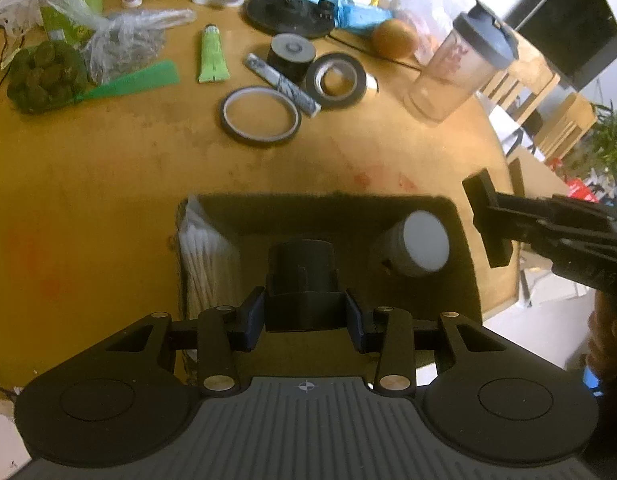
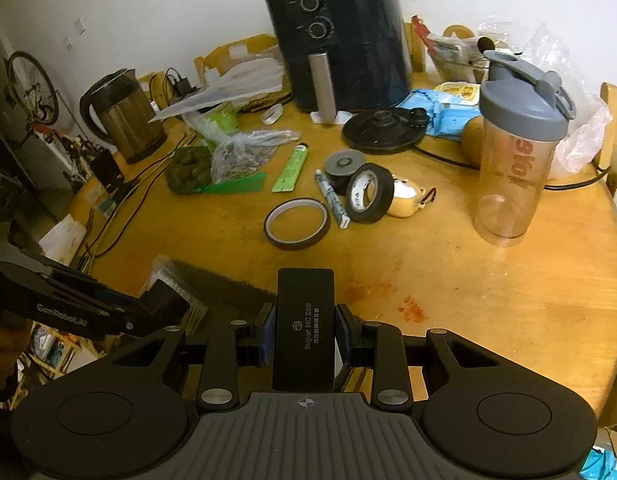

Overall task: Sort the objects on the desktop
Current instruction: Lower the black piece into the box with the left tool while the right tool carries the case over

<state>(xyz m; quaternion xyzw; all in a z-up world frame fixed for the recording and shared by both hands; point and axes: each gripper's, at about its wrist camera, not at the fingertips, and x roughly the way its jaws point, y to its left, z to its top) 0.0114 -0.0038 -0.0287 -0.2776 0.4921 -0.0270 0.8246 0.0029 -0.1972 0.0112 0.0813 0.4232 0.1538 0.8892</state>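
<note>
Two loads in hand: left gripper [image 1: 305,317] jaws clamp a black cylindrical part [image 1: 300,276] above the dark felt box [image 1: 460,240]; right gripper [image 2: 304,338] clamps a flat black case [image 2: 304,328] over the tabletop [image 2: 488,300]. We lower straight, releasing inside.

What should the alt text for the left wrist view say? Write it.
The left hand-held gripper holds a black block-and-cylinder object over a dark felt bin containing cotton swabs and a white-lidded jar. Tape rolls lie beyond on the wooden table.
</note>
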